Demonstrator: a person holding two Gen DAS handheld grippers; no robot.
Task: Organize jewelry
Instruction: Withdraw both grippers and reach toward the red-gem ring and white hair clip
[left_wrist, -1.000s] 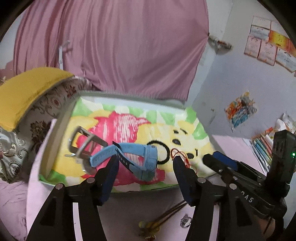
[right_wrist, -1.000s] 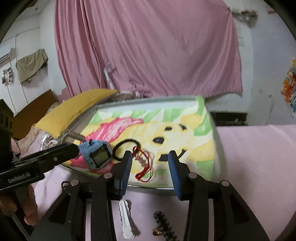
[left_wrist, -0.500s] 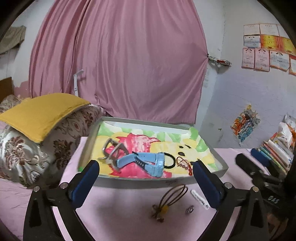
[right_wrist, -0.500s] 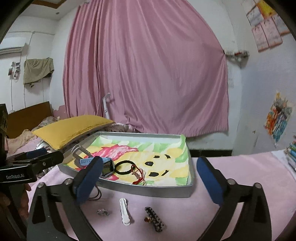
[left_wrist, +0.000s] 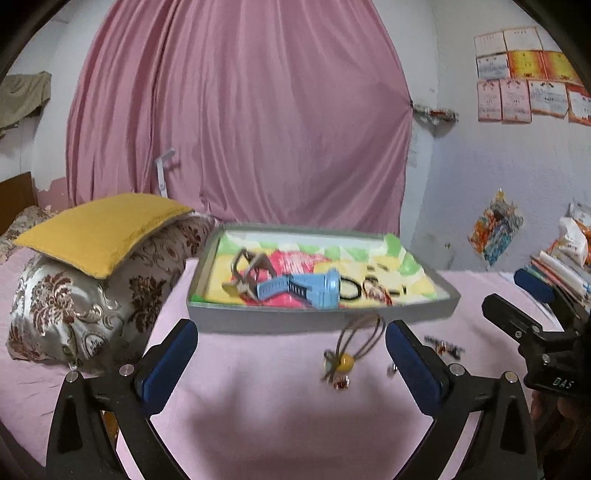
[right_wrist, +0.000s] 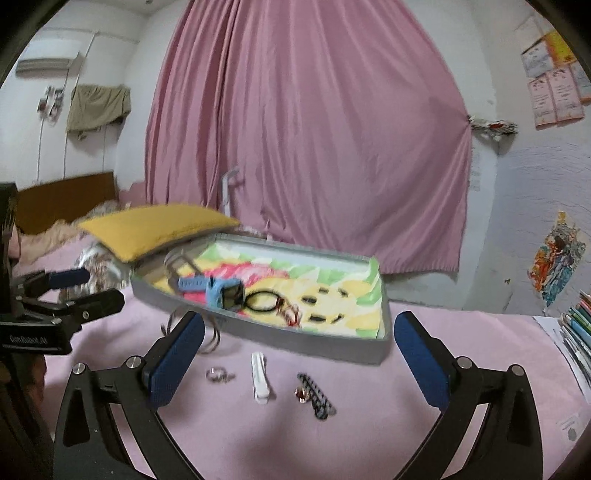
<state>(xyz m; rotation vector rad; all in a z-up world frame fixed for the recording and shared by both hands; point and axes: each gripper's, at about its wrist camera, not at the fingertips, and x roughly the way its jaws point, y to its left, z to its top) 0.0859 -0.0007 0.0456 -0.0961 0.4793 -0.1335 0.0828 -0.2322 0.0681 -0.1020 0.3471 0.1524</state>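
Observation:
A grey tray (left_wrist: 321, 320) (right_wrist: 295, 341) with a cartoon-print lining sits on the pink sheet. In it lie a blue watch (left_wrist: 310, 290) (right_wrist: 221, 291), a brown strap (left_wrist: 251, 271), a black hair tie (left_wrist: 351, 290) (right_wrist: 262, 301) and a red cord (right_wrist: 291, 314). In front of the tray lie a brown hair tie with a yellow bead (left_wrist: 347, 360), a ring (right_wrist: 216, 374), a white clip (right_wrist: 259, 380) and a black patterned clip (right_wrist: 314, 395). My left gripper (left_wrist: 291, 365) and right gripper (right_wrist: 299, 360) are both open and empty, held back from the tray.
A yellow pillow (left_wrist: 99, 230) on a floral cushion (left_wrist: 74, 306) lies left of the tray. A pink curtain (left_wrist: 240, 129) hangs behind. Books (right_wrist: 578, 328) are stacked at the right edge. Each gripper shows in the other's view (left_wrist: 535, 332) (right_wrist: 55, 314).
Both grippers have opened wide and pulled back from the tray. The blue watch, held over the tray a second ago, now lies in it.

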